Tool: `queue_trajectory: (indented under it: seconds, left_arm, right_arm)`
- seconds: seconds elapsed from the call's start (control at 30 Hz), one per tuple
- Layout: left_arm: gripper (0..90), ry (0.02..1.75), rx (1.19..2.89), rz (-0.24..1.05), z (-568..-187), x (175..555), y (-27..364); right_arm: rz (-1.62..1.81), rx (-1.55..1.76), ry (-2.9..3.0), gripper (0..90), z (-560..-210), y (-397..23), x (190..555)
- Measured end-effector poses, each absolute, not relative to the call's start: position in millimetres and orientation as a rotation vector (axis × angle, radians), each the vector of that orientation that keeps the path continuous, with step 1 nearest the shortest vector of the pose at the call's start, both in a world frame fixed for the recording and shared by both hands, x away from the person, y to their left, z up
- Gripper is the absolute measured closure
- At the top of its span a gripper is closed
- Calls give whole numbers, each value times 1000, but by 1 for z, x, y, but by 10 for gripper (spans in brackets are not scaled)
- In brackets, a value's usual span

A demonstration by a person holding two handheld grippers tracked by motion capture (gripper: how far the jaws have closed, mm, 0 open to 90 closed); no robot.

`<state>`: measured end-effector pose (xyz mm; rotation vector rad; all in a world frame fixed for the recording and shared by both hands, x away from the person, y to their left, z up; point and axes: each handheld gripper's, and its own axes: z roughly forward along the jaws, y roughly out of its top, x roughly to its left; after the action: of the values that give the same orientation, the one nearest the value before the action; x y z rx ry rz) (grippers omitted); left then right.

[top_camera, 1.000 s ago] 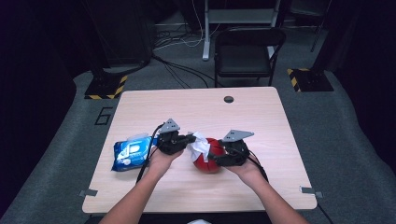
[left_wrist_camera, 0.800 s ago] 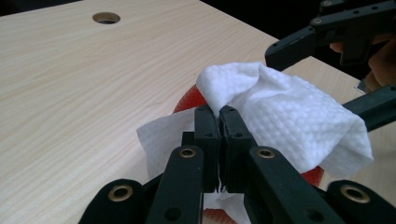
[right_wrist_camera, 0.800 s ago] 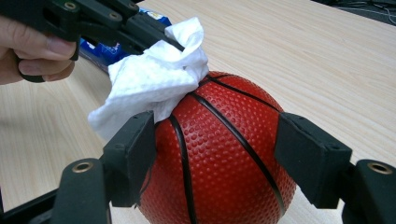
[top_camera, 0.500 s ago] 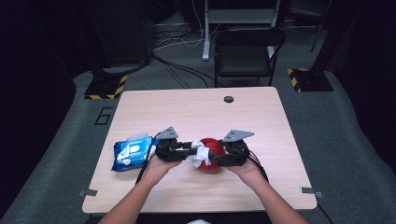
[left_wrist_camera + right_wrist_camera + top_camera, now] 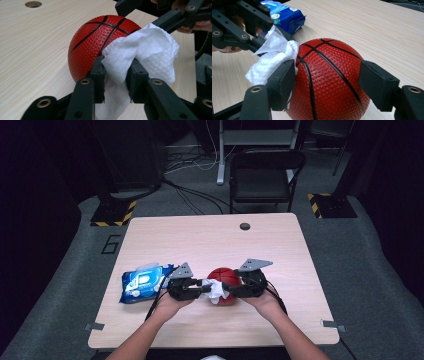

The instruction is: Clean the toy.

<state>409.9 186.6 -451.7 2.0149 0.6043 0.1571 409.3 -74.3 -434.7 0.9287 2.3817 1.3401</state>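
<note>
- High view: a person's 2 hands come in from the bottom, each w/ a black gripper, at a light wood table (image 5: 210, 240).
- Left gripper (image 5: 206, 288) is at the left of a small red ball (image 5: 226, 275). It holds a white wipe (image 5: 218, 291) vs. the ball's near left side.
- Right gripper (image 5: 231, 291) is at the ball's right side, jaws around the ball.
- Ball sits on the table, near the front edge, about mid-way across, between the 2 grippers.
- A blue wipes pack (image 5: 141, 282) lies flat just left of the left gripper. A small round hole (image 5: 244, 226) is in the table far back. A black chair (image 5: 266, 175) stands behind the table.
- Left gripper view: left gripper (image 5: 116, 72) jaws are narrow and pinch the wipe (image 5: 140, 55). They have just been closing, w/ the wipe between them.
- The wipe bunches up and lies on the ball (image 5: 95, 42), on its right part. The other gripper's black jaws poke in at the top right.
- Right gripper view: right gripper (image 5: 327, 82) jaws stand wide, 1 on each side of the ball (image 5: 329, 75), gripping it. The left pad also touches the wipe (image 5: 274, 57).
- The wipes pack (image 5: 284, 13) lies farther off, behind the other gripper.
</note>
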Motion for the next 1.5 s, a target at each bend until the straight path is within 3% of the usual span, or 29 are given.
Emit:
queue_trajectory:
  seconds: [0.07, 0.27, 0.6, 1.0, 1.07, 1.13, 1.2, 1.4, 1.5]
  left_arm:
    - [812, 588, 2024, 164, -452, 410, 188]
    - [862, 606, 2026, 253, -447, 418, 190]
    - [867, 613, 1915, 303, -417, 432, 168]
    - [856, 629, 1946, 372, -434, 425, 158]
    - [811, 639, 1945, 357, -434, 424, 164]
    - [675, 673, 1927, 327, -434, 425, 168]
    - [596, 680, 1920, 325, -433, 424, 168]
    - [507, 677, 1873, 377, -429, 415, 175]
    - [498, 604, 1856, 256, -429, 412, 179]
  right_arm:
    - [1337, 925, 2385, 294, -435, -74, 409]
    - [1344, 927, 2378, 296, -435, -74, 409]
    - [1344, 906, 2375, 294, -435, -74, 408]
    - [1350, 908, 2375, 298, -437, -77, 406]
    - [1350, 911, 2374, 298, -437, -77, 406]
    - [1352, 910, 2370, 298, -437, -76, 407]
    - [1353, 907, 2369, 298, -437, -76, 407]
    - [1351, 907, 2374, 298, -437, -77, 407]
    - [1353, 910, 2376, 299, -437, -77, 408]
